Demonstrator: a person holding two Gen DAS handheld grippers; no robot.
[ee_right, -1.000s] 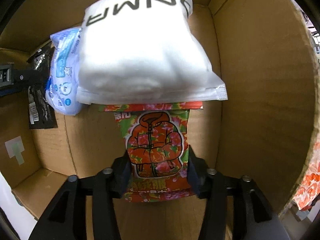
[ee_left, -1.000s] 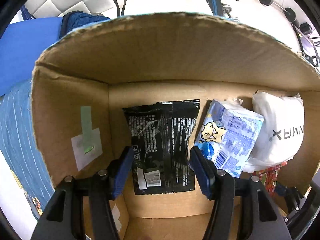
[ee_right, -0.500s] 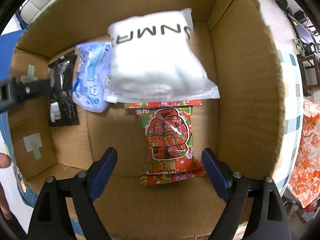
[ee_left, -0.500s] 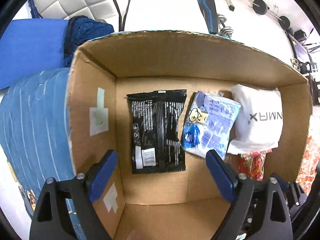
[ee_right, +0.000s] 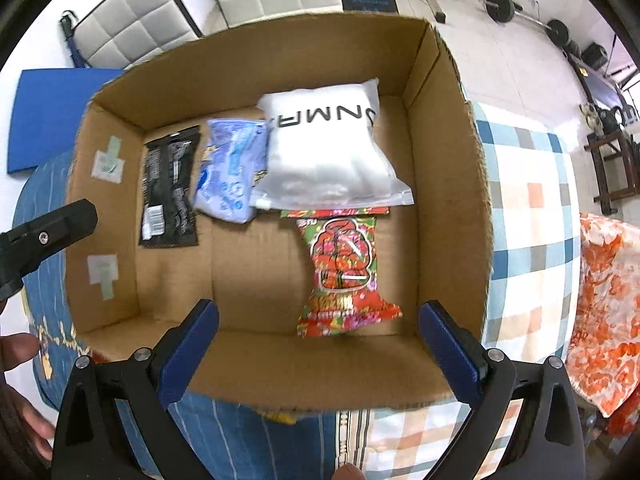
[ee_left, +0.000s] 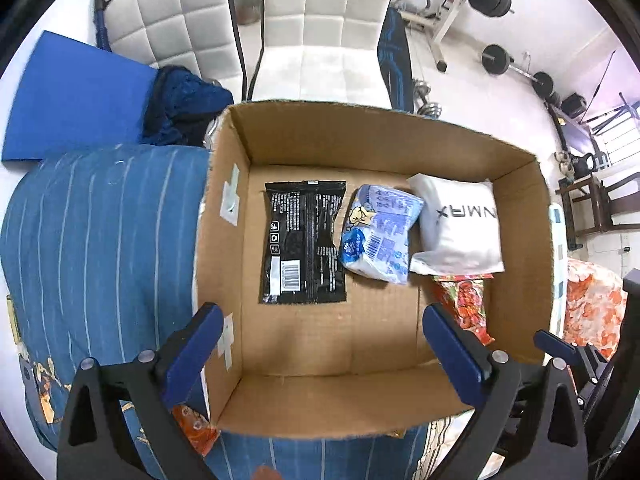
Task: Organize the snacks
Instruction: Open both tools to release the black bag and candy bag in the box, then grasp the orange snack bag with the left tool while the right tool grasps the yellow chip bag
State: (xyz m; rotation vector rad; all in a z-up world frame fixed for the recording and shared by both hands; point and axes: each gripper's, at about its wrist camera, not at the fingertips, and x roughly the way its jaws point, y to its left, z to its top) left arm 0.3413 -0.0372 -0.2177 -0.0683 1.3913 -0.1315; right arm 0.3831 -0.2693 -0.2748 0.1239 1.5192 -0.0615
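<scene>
An open cardboard box holds several snack packs lying on its floor. A black pack lies at the left, a light blue pack beside it, and a white pack at the right. A red floral pack lies partly under the white one. My left gripper hovers open above the box's near edge, empty. Likewise open and empty, my right gripper hangs above the near wall.
The box sits on a blue striped cloth next to a checkered cloth. An orange packet peeks out by the box's near left corner. White padded chairs and gym weights stand behind. A person's hand shows at the left.
Both grippers opened, releasing the black pack and the red floral pack, and pulled back up out of the box. The packs stay lying on the box floor.
</scene>
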